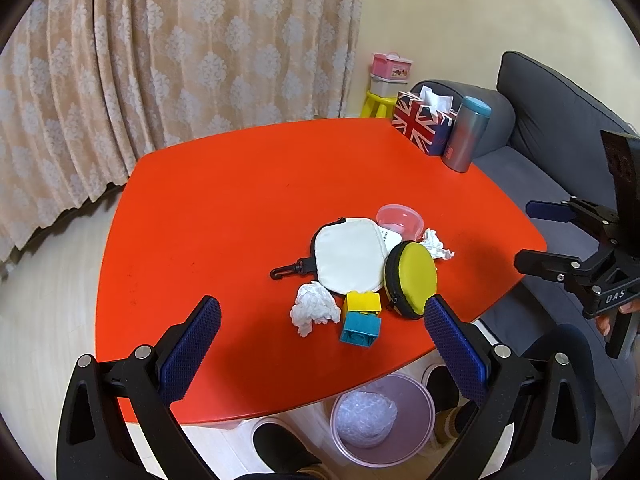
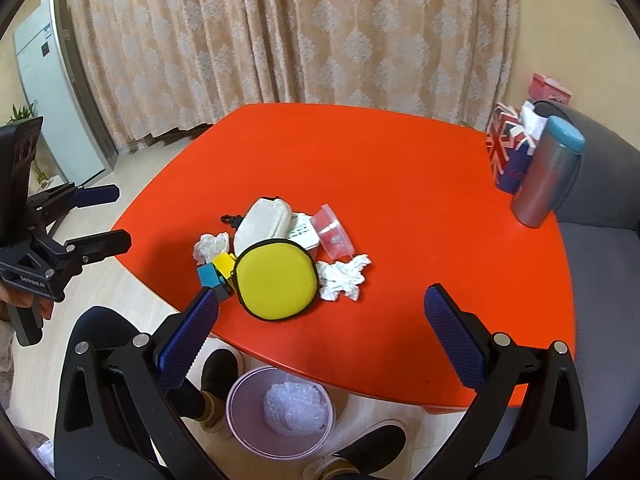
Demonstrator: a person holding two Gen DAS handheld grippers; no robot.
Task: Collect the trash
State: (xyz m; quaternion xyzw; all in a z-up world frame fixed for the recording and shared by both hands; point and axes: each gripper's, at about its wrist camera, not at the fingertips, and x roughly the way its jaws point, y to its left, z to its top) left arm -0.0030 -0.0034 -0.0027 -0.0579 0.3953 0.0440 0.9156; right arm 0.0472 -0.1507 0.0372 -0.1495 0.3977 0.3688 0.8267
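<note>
Two crumpled white tissues lie on the red table (image 1: pixel 200 200): one (image 1: pixel 314 307) at the near side of the pile, one (image 1: pixel 436 244) at its far right. In the right wrist view they are at left (image 2: pixel 210 245) and at right (image 2: pixel 344 274). A pink bin (image 1: pixel 382 420) with bubble wrap stands on the floor under the table's near edge; it also shows in the right wrist view (image 2: pixel 280 412). My left gripper (image 1: pixel 322 316) is open and empty, above the near tissue. My right gripper (image 2: pixel 322 304) is open and empty above the near table edge; it also shows in the left wrist view (image 1: pixel 536 238).
The pile holds a white pouch (image 1: pixel 350 254), a yellow round case (image 1: pixel 410 278), yellow and blue blocks (image 1: pixel 362 320) and a clear pink cup (image 1: pixel 400 220). A flag tissue box (image 1: pixel 424 122) and a tumbler (image 1: pixel 466 134) stand at the far right corner. Grey sofa (image 1: pixel 560 120) at right. The person's feet flank the bin.
</note>
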